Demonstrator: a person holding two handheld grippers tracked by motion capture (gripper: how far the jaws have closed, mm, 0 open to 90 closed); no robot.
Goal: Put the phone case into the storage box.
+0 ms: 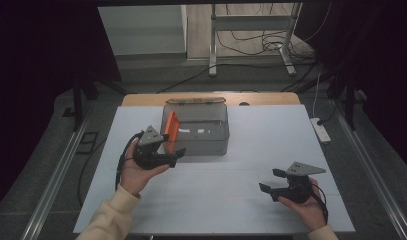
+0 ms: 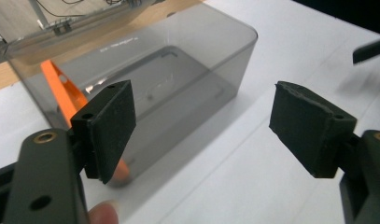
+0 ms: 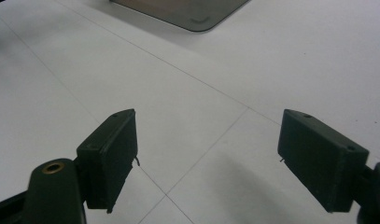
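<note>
A smoky, see-through grey box (image 1: 198, 131) stands at the middle of the white table (image 1: 251, 150). An orange flat piece (image 1: 171, 127) leans upright inside its left end. My left gripper (image 1: 174, 146) hovers at the box's near left corner, open, with nothing between the pads. In the left gripper view the box (image 2: 178, 70) and the orange piece (image 2: 61, 88) lie just beyond the open left gripper (image 2: 201, 112). My right gripper (image 1: 270, 180) is held low over the near right of the table, open and empty. The right gripper view has the right gripper (image 3: 208, 140) over bare table, with the box's corner (image 3: 187, 11) far ahead.
A lid-like piece (image 1: 196, 100) lies on the wooden strip behind the box. A white power strip (image 1: 321, 130) sits off the table's right edge. A metal stand (image 1: 251, 30) and cables are on the floor beyond. White table surface stretches between the two grippers.
</note>
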